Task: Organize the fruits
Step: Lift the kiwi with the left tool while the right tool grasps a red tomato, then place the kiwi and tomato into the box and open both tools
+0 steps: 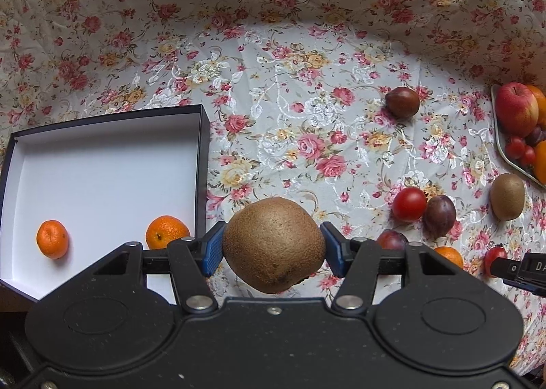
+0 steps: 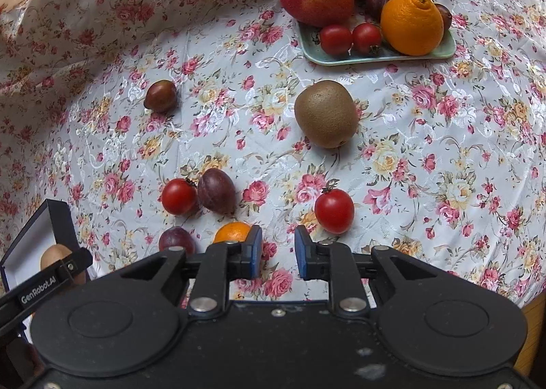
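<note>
Left wrist view: left gripper (image 1: 273, 249) grips a fuzzy brown kiwi (image 1: 273, 245) between its blue pads, presumably bound for the black white-lined box (image 1: 102, 163) alongside, where two small orange tangerines (image 1: 52, 239) sit. Right gripper (image 2: 278, 254) is clenched on nothing above the floral tablecloth (image 2: 426, 156). Farther out, a pale green tray (image 2: 378, 56) holds more fruit.

Both wrist views look steeply down, close above the floral tablecloth (image 1: 307, 109), sharing its scattered fruit.

White letters spell "GenRobot.AI" on the black arm of the left gripper (image 2: 47, 281). On the right gripper (image 1: 518, 269), only "DA" can be read.
</note>
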`<state>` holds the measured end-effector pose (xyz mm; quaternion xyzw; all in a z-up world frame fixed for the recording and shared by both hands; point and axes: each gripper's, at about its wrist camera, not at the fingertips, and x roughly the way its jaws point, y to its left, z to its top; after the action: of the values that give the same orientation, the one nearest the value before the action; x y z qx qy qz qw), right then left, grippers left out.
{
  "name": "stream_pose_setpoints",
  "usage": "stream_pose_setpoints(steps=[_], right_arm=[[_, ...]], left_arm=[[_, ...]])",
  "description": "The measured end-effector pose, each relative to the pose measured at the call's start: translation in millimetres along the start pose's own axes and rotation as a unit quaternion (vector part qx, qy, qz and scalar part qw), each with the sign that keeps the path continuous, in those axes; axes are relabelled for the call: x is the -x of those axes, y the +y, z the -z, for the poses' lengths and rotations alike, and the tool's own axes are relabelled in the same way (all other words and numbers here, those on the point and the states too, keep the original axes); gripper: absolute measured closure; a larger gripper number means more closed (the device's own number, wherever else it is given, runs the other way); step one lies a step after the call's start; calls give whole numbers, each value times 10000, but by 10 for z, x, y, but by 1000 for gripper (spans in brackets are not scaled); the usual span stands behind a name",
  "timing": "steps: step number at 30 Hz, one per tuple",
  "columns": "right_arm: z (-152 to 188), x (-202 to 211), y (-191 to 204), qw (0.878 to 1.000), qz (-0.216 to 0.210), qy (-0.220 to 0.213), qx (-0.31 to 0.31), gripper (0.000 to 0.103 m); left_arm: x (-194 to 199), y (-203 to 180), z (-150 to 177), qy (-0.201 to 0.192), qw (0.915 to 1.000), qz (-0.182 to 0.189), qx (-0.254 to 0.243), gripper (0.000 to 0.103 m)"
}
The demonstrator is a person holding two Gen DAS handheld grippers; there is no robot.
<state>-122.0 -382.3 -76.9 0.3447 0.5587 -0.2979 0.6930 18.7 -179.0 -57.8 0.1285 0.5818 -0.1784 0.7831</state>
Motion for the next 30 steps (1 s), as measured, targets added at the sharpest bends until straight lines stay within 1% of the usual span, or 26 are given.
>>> stream_pose_setpoints(steps=[5,8,11,14,19,21,25,30], right_arm=[[-10,-139,-159,9993,351,25,-153,78],[-34,-166,-262,9989,379,54,-271,78],[-69,-231,-323,9984,322,144,-438,77],[-89,-269,-301,9985,176,214,-472,76],[-94,-325,-224,9983,196,178,-511,74],[-94,-359,-194,9980,304,172,-532,67],[-77,-417,-117,9975,556,50,-434,65],[-82,-570,-78,9966,612,256,-478,66]], left_arm=[[35,-100,-2,-40,9999,21,-131,41],[50,-160,-19,-81,9998,32,-179,41],[61,-205,-17,-118,9996,17,-252,41],[56,-219,-12,-147,9994,-33,-307,41],[33,-151,-10,-114,9996,-88,-246,41],[38,-110,-7,-123,9996,-96,-223,41],[60,-14,-7,-155,9997,-99,-163,41],[80,133,-19,-172,9998,-87,-43,41]])
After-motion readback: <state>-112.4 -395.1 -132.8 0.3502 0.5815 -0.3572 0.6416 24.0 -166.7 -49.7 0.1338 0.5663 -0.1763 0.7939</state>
